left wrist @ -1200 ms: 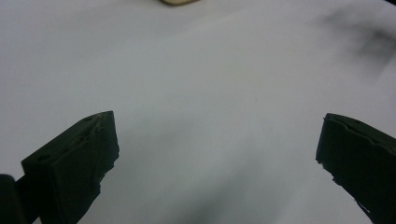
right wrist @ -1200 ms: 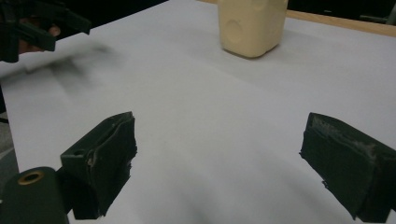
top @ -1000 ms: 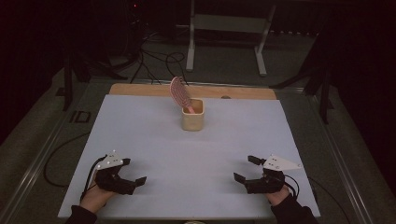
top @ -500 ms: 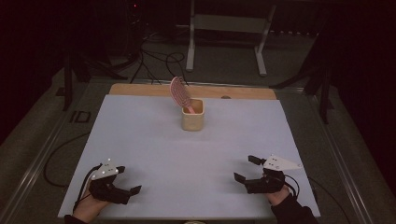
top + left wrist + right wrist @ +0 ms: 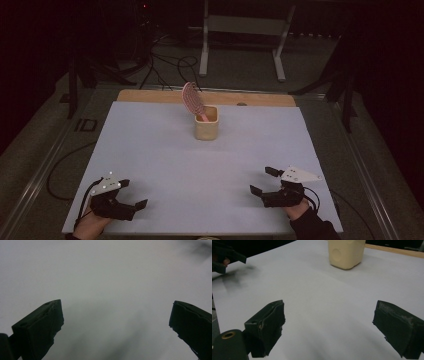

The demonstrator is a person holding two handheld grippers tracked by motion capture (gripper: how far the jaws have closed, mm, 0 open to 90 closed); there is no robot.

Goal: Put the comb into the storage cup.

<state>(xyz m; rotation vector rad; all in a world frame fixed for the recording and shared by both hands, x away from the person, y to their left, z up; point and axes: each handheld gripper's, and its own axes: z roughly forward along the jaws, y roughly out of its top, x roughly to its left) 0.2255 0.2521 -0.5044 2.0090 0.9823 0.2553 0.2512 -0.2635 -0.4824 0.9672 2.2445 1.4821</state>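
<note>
While both tools rest released at the table's (image 5: 150,150) near edge, left tool (image 5: 134,197) and right tool (image 5: 264,181) gape empty; the pink hairbrush (image 5: 192,98) leans in the beige cup (image 5: 206,129) far off, handle down, probably stowed.

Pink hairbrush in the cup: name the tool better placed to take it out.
Right, slightly. The right tool is open and faces the cup; the left tool faces bare table. Hairbrush leans left.

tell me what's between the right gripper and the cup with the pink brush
Nothing: in the high view, only bare white table top runs from the right gripper to the cup holding the pink brush. The right gripper view agrees.
</note>
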